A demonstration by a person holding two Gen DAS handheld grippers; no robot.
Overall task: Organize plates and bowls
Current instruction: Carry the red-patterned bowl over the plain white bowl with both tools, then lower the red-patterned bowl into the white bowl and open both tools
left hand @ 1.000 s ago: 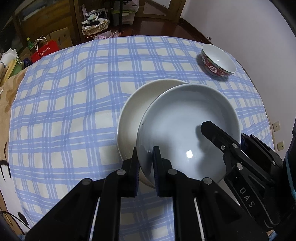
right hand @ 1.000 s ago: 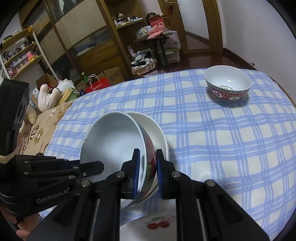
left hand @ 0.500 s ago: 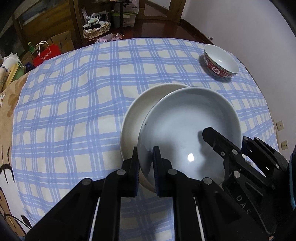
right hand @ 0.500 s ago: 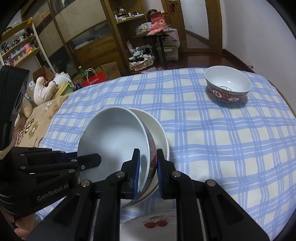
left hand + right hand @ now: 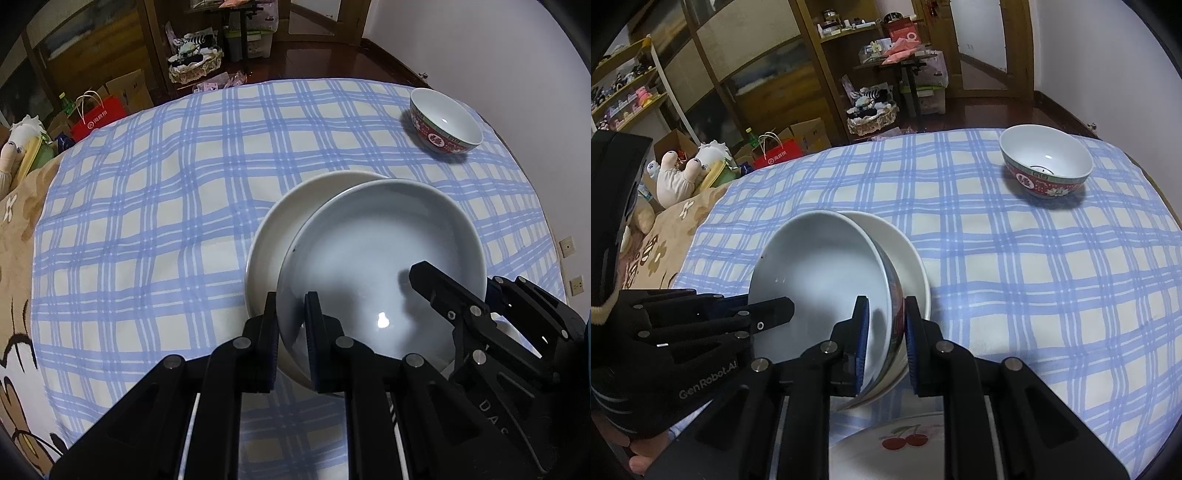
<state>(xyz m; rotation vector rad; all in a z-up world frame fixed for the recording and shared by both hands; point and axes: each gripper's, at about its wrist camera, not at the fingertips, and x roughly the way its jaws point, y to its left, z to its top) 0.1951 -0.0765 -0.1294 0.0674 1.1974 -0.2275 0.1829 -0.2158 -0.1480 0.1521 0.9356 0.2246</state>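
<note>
A large bowl [image 5: 380, 258], pale grey-white and glossy inside with a red patterned band on its outer wall, is held tilted at the near side of the table, over a blue-and-white checked tablecloth [image 5: 166, 221]. It leans into a cream-white bowl [image 5: 273, 236] that sits just behind it on the cloth, and the two rims overlap. A small dark speck is seen on the inner wall of the large bowl, and a bright spot of light is reflected near its bottom.

The left gripper [image 5: 291, 325] is clamped on the near rim of the large bowl, one finger inside and one outside. The right gripper [image 5: 884, 328] is closed over the opposite rim in the same way, its blue pads [image 5: 862, 332] lying against the wall.

A smaller red-patterned bowl [image 5: 1047, 166] with a white inside stands upright well apart from the large bowl, toward the far right edge of the table. A white plate with a cherry print [image 5: 905, 439] lies just in front of the large bowl, partly hidden under the right gripper. Beyond the large bowl, past the table's far edge, a red paper bag [image 5: 96, 118] is seen on the floor.
</note>
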